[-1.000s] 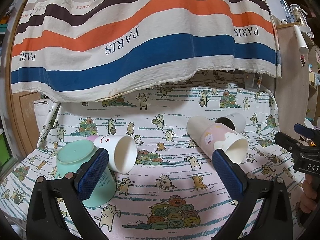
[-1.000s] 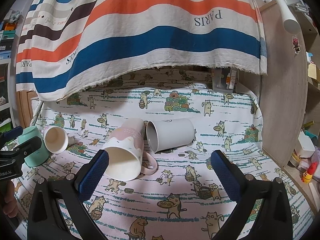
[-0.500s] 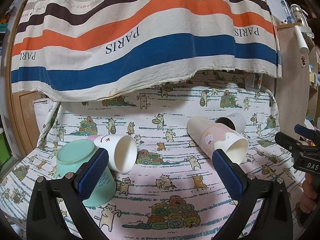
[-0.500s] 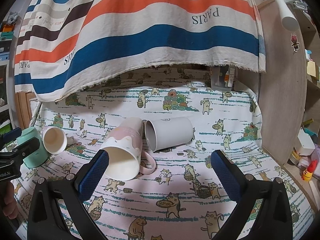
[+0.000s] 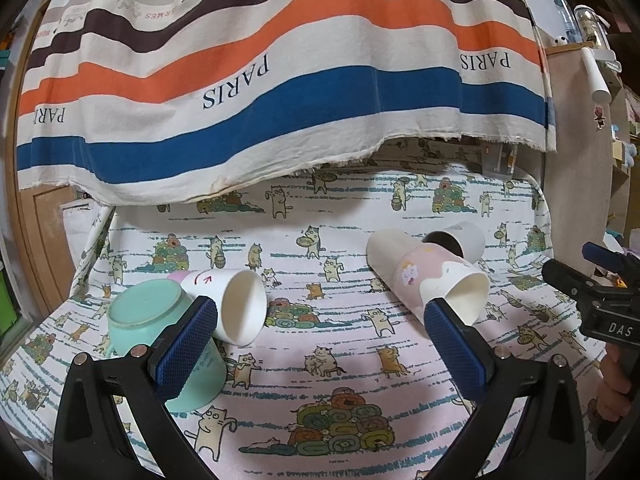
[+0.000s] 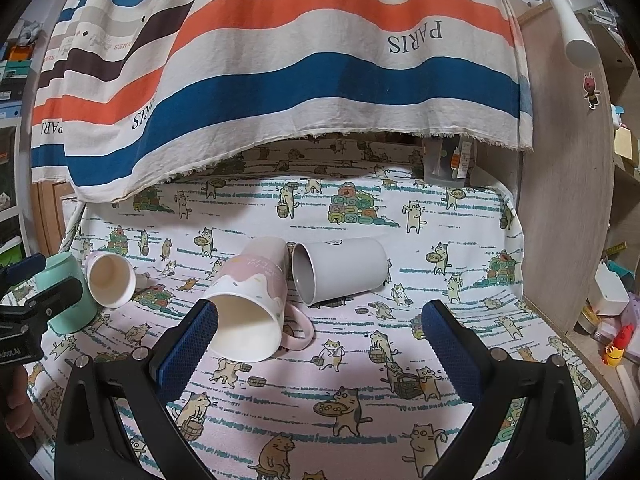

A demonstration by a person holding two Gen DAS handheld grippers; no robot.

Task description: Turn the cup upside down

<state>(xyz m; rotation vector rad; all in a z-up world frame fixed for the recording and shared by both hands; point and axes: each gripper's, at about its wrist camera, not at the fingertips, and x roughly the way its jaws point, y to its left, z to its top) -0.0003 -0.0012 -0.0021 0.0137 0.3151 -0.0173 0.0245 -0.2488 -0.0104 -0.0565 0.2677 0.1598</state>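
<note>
Several cups are on the cat-print cloth. A mint green cup point(image 5: 160, 332) stands upside down at the left; it also shows in the right wrist view point(image 6: 66, 292). A small white cup point(image 5: 228, 304) lies on its side beside it, mouth toward me point(image 6: 110, 280). A pink and cream mug point(image 6: 250, 300) lies on its side in the middle, handle to the right; it also shows in the left wrist view point(image 5: 436, 280). A grey cup point(image 6: 340, 270) lies on its side behind it point(image 5: 460, 240). My left gripper point(image 5: 320, 344) is open and empty. My right gripper point(image 6: 318, 344) is open and empty, just in front of the pink mug.
A striped PARIS cloth point(image 6: 300, 64) hangs over the back of the table. A wooden panel point(image 6: 568, 184) stands at the right, with small items on a shelf point(image 6: 612, 320) beyond it. A clear container point(image 6: 446, 162) sits at the back right.
My right gripper has edged slightly forward toward the pink mug. The left gripper and the cups have not visibly moved.
</note>
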